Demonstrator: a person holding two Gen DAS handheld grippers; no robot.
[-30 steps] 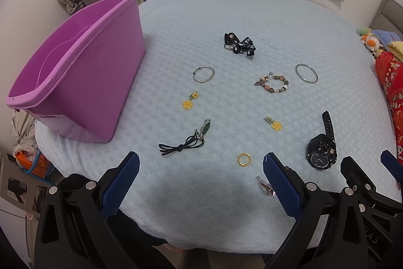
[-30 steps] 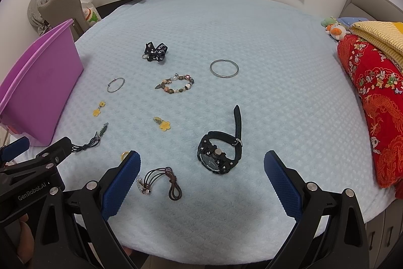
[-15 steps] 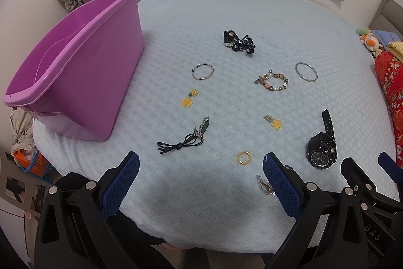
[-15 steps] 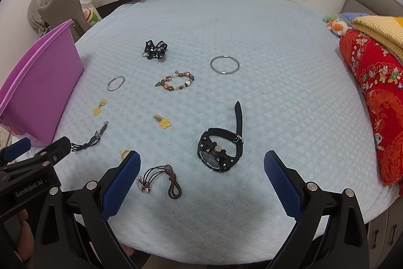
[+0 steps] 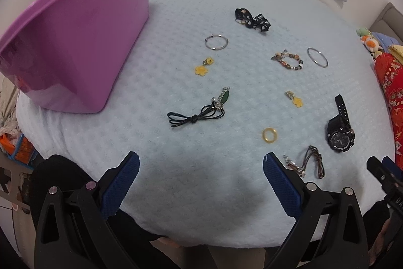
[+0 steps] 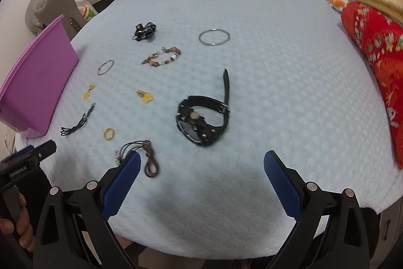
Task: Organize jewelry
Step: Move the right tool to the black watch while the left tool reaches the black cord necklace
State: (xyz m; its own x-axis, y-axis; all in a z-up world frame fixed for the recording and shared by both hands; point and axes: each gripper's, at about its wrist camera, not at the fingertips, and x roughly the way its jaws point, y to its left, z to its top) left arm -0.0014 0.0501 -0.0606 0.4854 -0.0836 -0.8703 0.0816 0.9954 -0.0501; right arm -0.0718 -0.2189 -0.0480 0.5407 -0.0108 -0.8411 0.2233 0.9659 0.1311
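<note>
Closer now to the black watch (image 6: 201, 117); both fingers (image 6: 121, 183) (image 5: 121, 183) spread wide, empty; brown cord necklace (image 6: 143, 155) partly hidden beside it.

Illumination is even and diffuse indoor light. Soft shadows fall on the blanket (image 5: 201, 180) at 6 o'clock. Fisheye distortion bends all edges; the right wrist view shows slight blur.

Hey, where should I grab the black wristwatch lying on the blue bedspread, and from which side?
Grip the black wristwatch across its bulky case, coming straight down from above with the right gripper, whose fingers are spread wide. The watch lies on its side with the buckled strap looped behind, so the case is the firmest part. The free strap tail is thin and would probably flop.
</note>
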